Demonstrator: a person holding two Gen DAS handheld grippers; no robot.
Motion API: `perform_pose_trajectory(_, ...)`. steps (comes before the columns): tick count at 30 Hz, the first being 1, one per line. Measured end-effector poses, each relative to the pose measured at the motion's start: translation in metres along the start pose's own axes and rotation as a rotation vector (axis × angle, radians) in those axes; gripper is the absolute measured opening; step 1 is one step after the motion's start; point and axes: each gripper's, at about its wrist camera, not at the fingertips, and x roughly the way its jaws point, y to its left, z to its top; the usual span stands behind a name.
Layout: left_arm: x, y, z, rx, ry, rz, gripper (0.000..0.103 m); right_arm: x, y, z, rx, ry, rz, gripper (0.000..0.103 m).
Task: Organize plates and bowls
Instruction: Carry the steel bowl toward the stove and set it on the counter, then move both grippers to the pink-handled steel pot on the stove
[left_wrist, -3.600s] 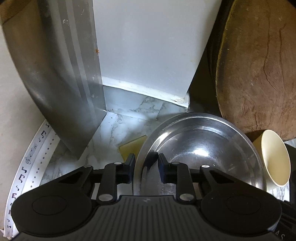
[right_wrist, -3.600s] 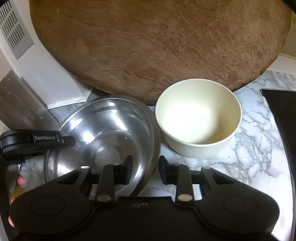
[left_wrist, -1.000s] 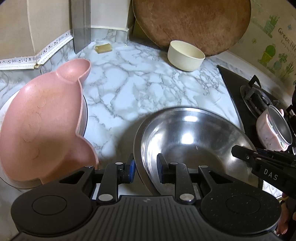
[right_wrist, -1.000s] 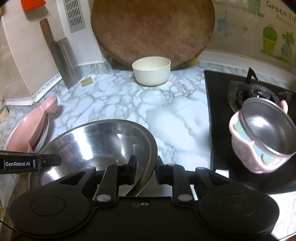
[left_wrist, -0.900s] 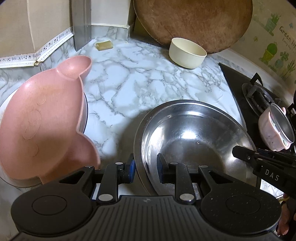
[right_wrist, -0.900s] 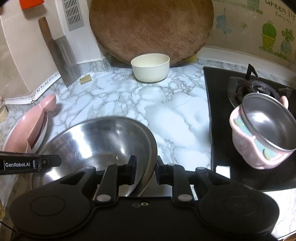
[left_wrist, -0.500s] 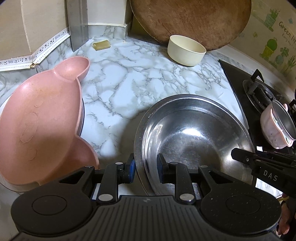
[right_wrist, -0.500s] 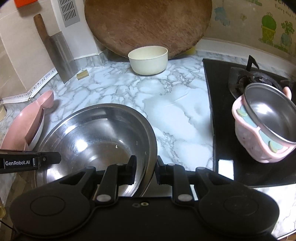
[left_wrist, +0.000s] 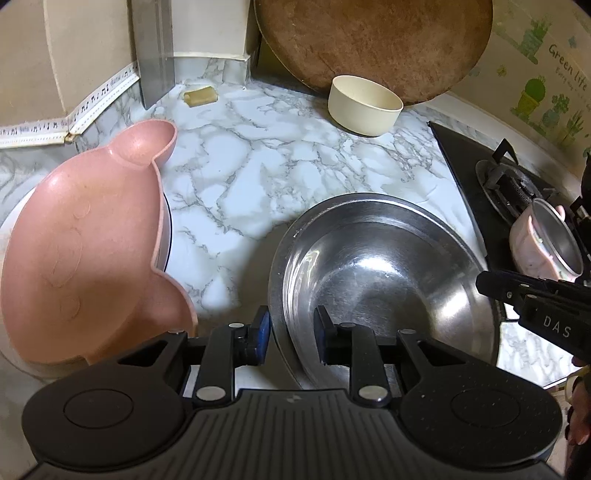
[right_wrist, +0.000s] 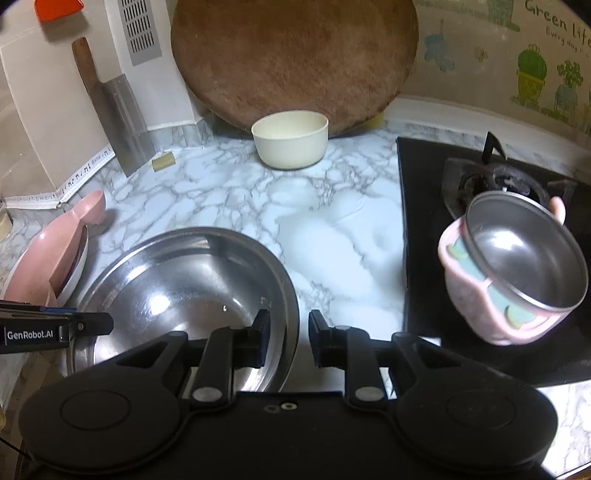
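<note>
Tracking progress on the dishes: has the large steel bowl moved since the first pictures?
Yes. The large steel bowl came forward, away from the round wooden board and the cream bowl it stood beside.

Both wrist views look steeply down from close above, sharing the steel bowl (left_wrist: 380, 273) and marble counter (right_wrist: 332, 221).

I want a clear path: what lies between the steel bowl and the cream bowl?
Only bare marble counter between steel bowl and cream bowl; both views show it.
</note>
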Motion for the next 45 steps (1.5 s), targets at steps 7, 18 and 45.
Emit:
perform_pose_trajectory(7, -0.020, -0.002, 0.004, 0.022, -0.059, -0.012, 0.041, -0.016, 0.007, 0.007, -0.045, -0.040, 0.030, 0.025)
perform_pose_trajectory(18, -0.055, -0.022, 0.015, 0.107, -0.194, -0.029, 0.069, -0.037, 0.016, 0.013, -0.084, -0.093, 0.053, 0.051)
perform_pose_trajectory(45, -0.024, -0.187, 0.098, 0.486, -0.151, -0.307, 0.103, -0.095, -0.125, 0.014, 0.166, -0.141, -0.319, 0.103)
